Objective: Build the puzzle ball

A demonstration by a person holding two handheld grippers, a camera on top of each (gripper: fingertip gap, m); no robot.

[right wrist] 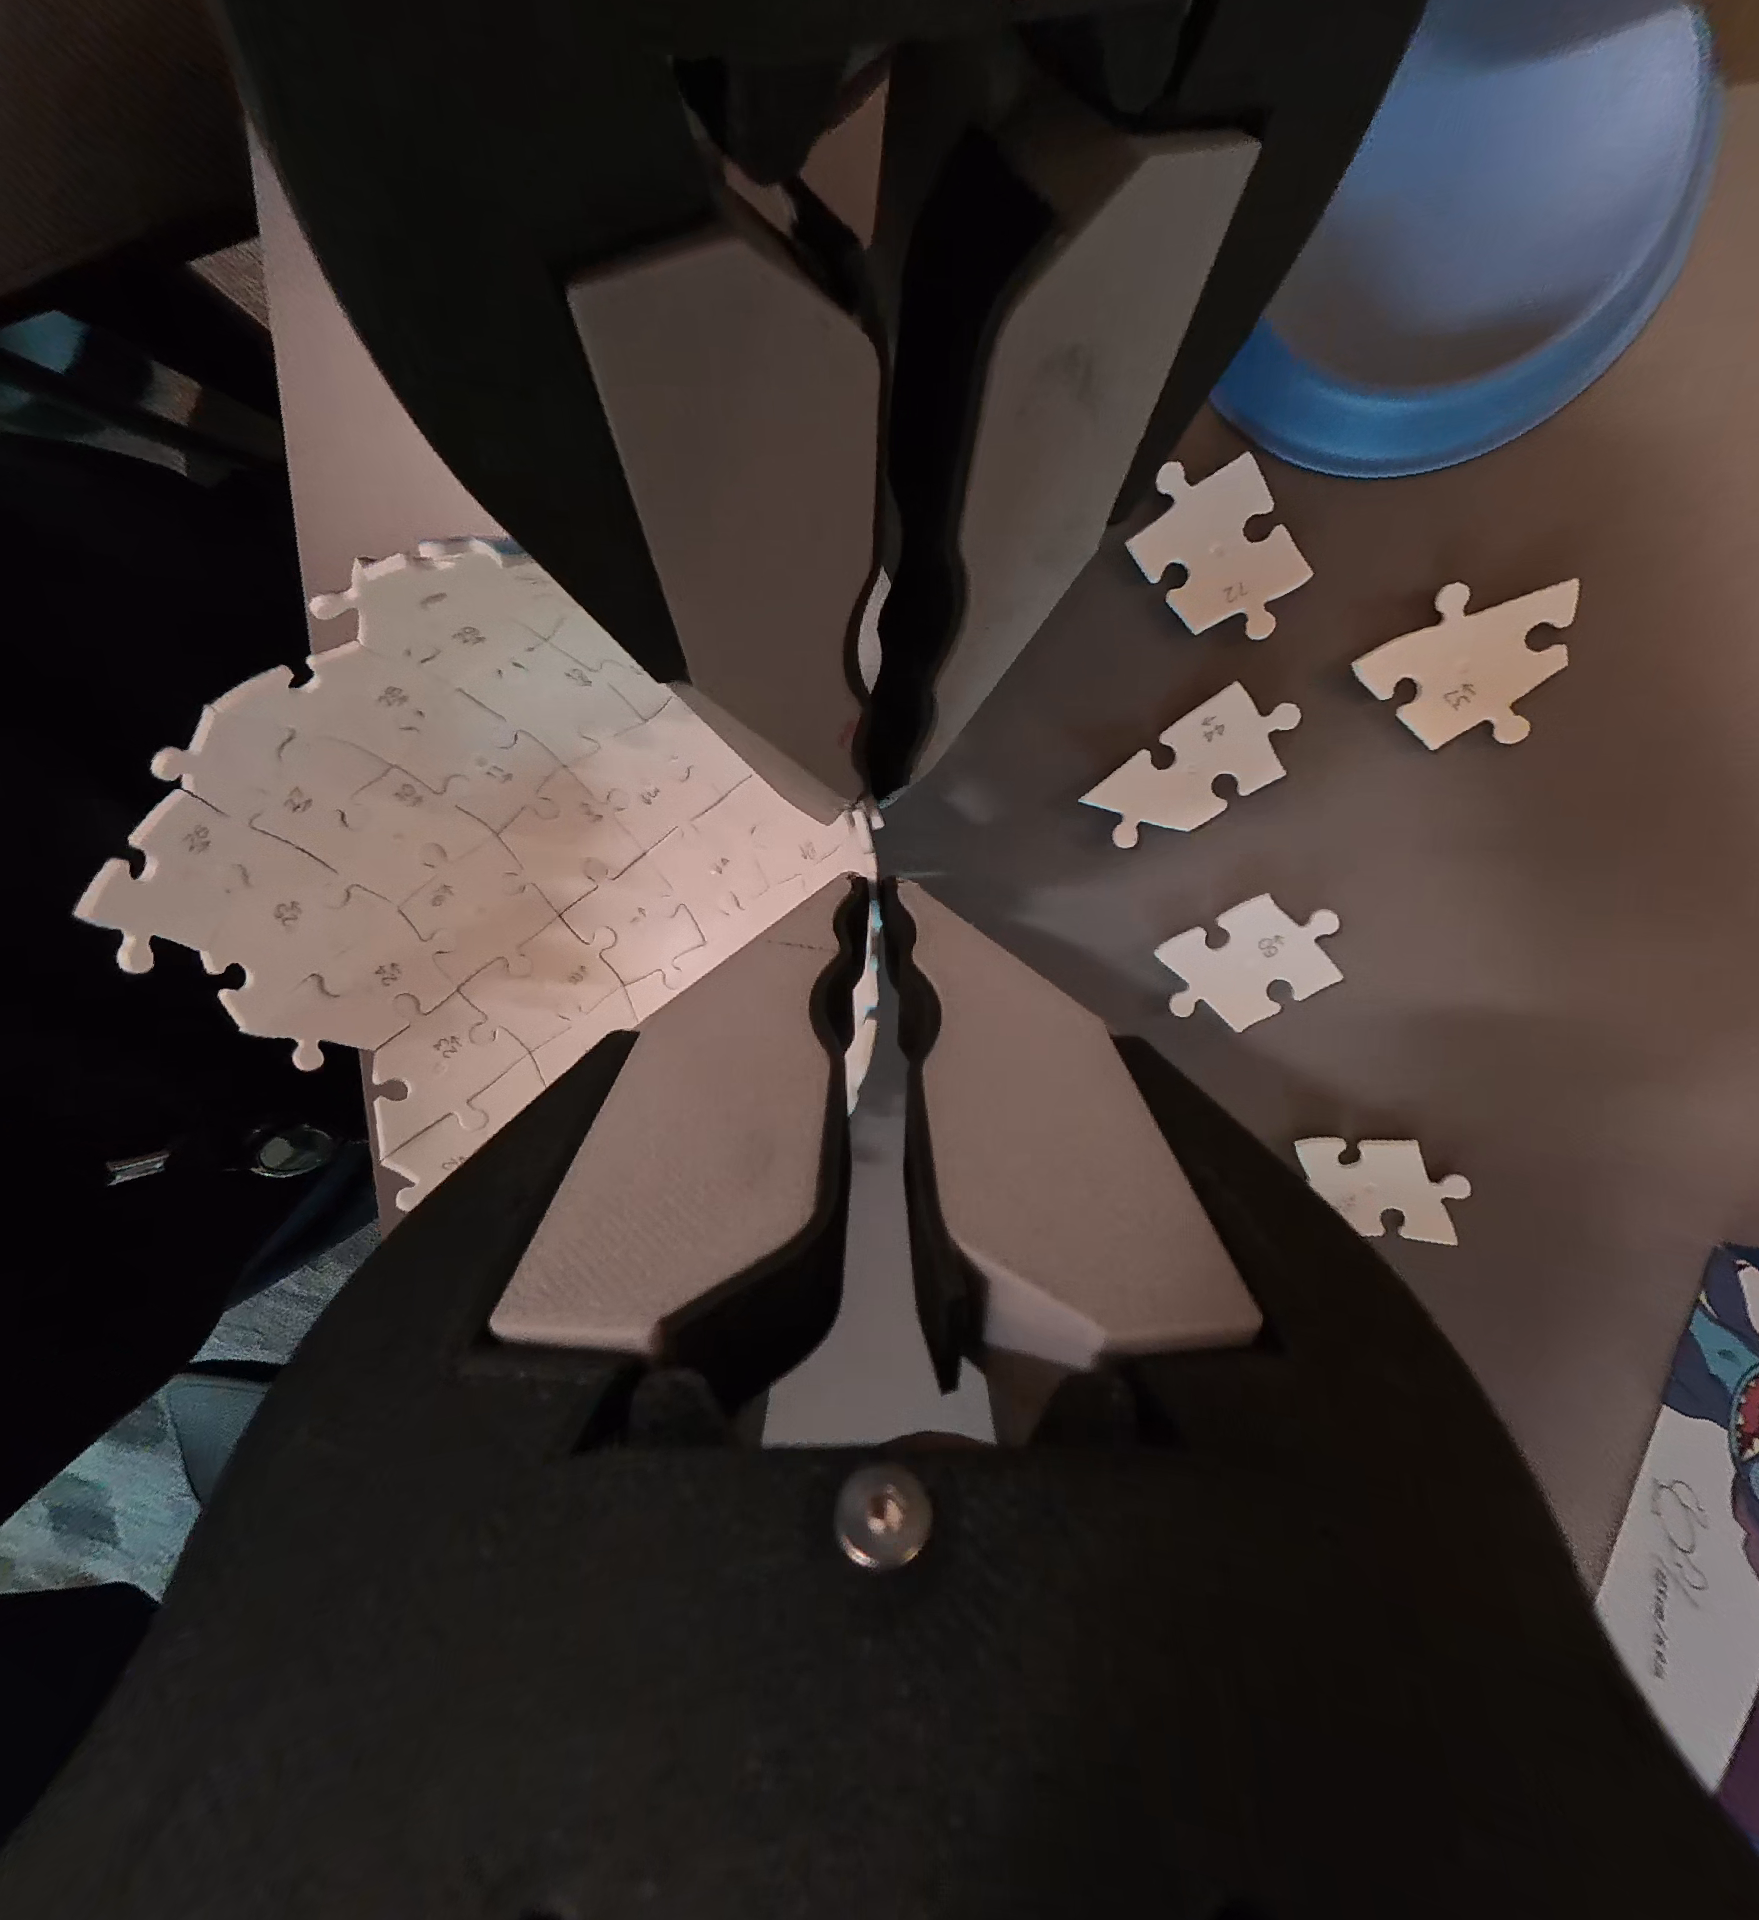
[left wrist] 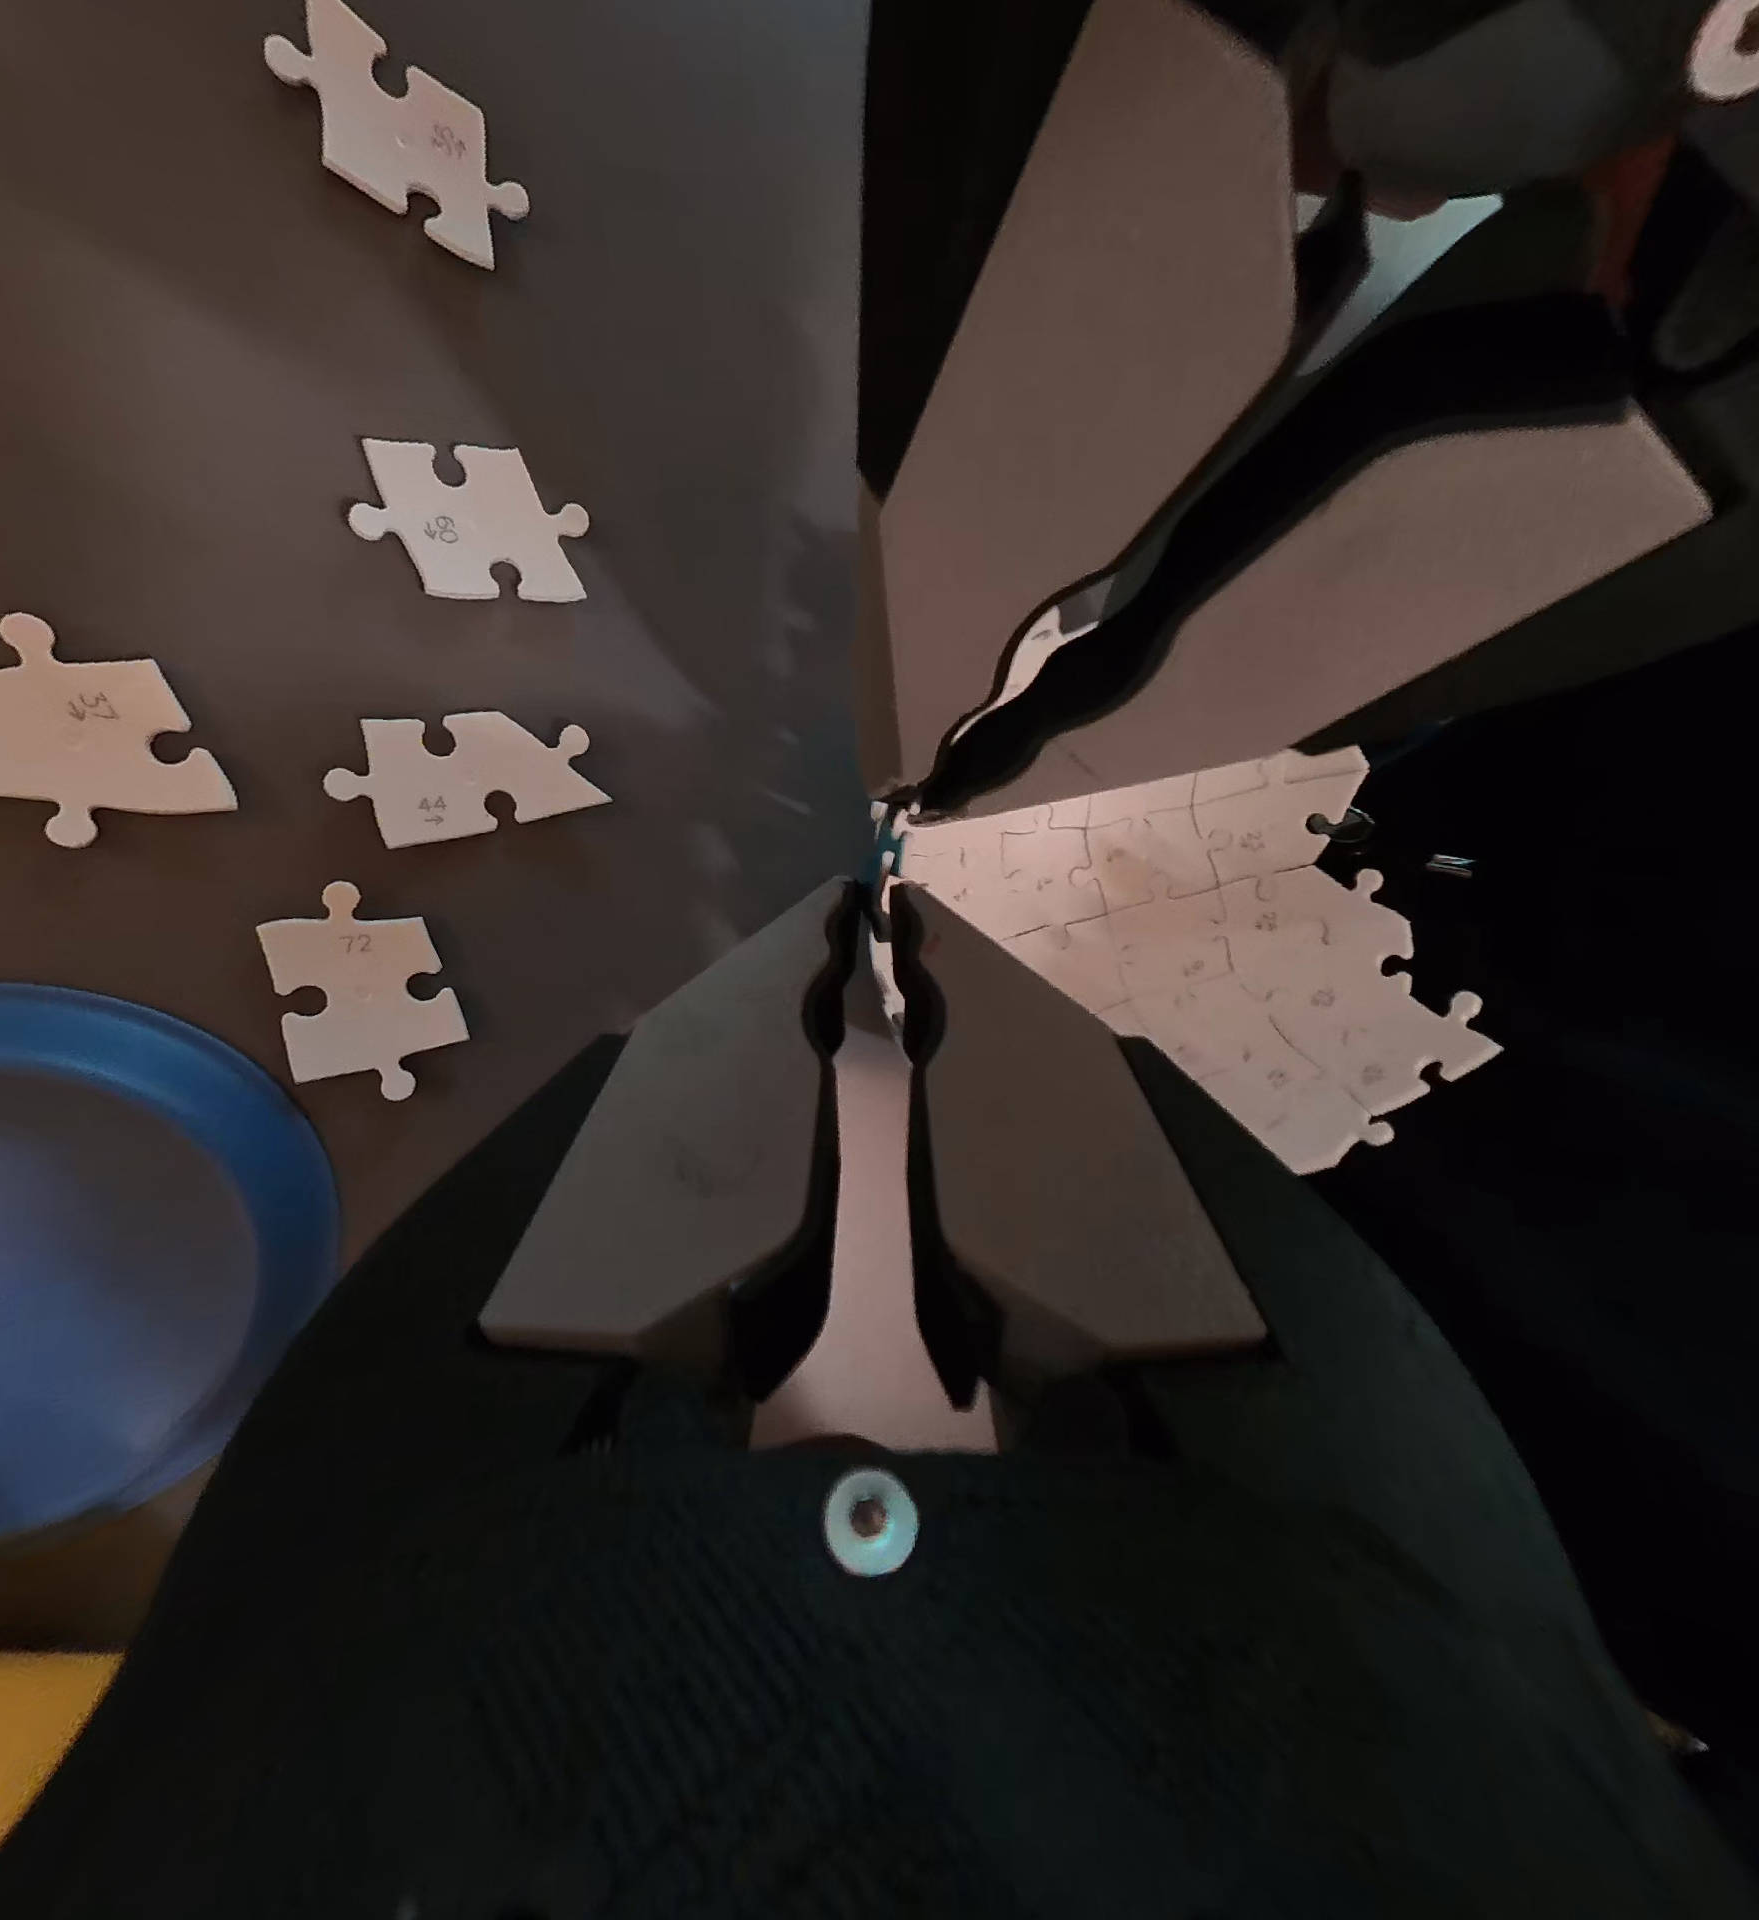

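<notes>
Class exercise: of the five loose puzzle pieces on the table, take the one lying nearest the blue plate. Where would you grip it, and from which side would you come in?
That piece lies flat, white side up, on the table, just clear of the blue plate. It is thin, so come from straight above and pinch across its two straighter edges, avoiding the knobs. Probably approach from the side away from the plate, where the fingers have room.

Both wrist cameras look steeply down, close over the table (left wrist: 179,364), from opposite sides. Shared: loose puzzle pieces (left wrist: 475,525) at nine o'clock in the left view, three o'clock (right wrist: 1252,961) in the right.
</notes>
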